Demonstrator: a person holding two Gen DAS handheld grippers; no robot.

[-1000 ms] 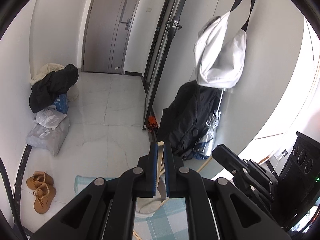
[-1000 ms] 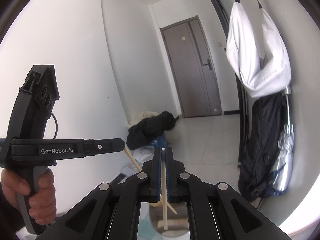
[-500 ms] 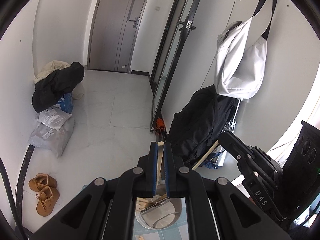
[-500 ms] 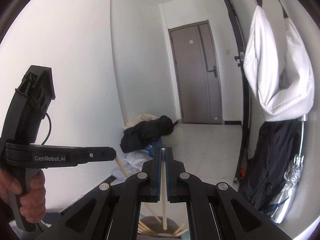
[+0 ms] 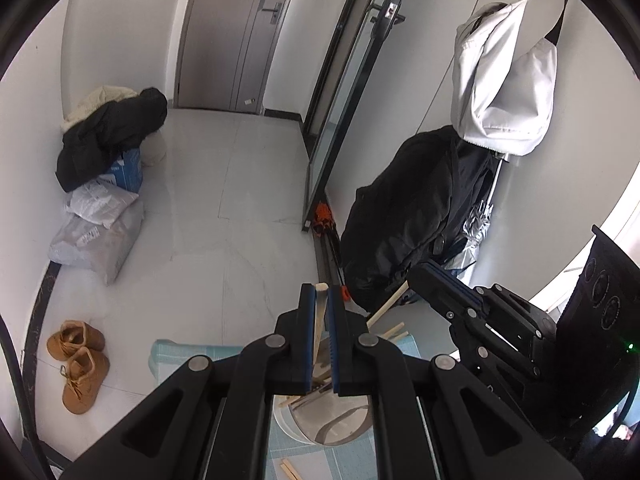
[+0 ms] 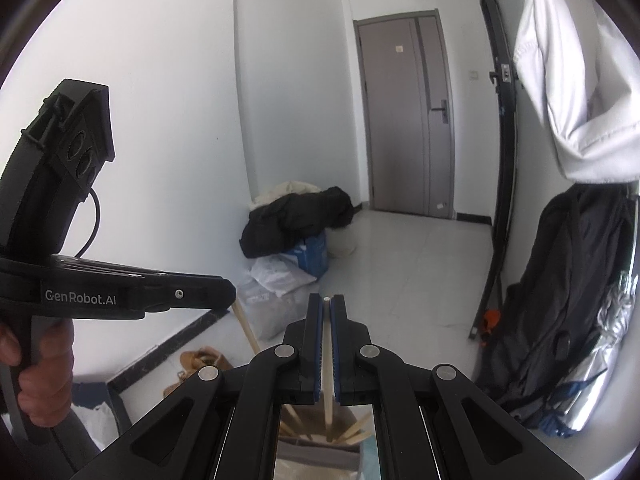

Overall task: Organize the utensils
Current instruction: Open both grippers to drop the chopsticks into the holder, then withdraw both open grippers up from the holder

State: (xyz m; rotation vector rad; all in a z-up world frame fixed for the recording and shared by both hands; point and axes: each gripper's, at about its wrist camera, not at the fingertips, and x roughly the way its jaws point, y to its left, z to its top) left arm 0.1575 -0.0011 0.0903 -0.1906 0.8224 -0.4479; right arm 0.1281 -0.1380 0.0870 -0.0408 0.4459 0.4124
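Note:
My left gripper is shut on a pale wooden chopstick that runs down between its blue pads. Under it stands a round holder with several chopsticks leaning in it. From the right, my right gripper reaches in, shut on its own chopstick. In the right wrist view, the right gripper clamps a thin chopstick that points down into the holder. The left gripper is at the left with its stick slanting down.
The holder rests on a blue checked cloth. A person's hand grips the left tool. On the floor behind are brown shoes, bags, a dark coat pile and hanging jackets.
Both grippers have sunk and tipped down toward the holder, each still clamped on its chopstick. The holder's mouth has come into view under the left gripper.

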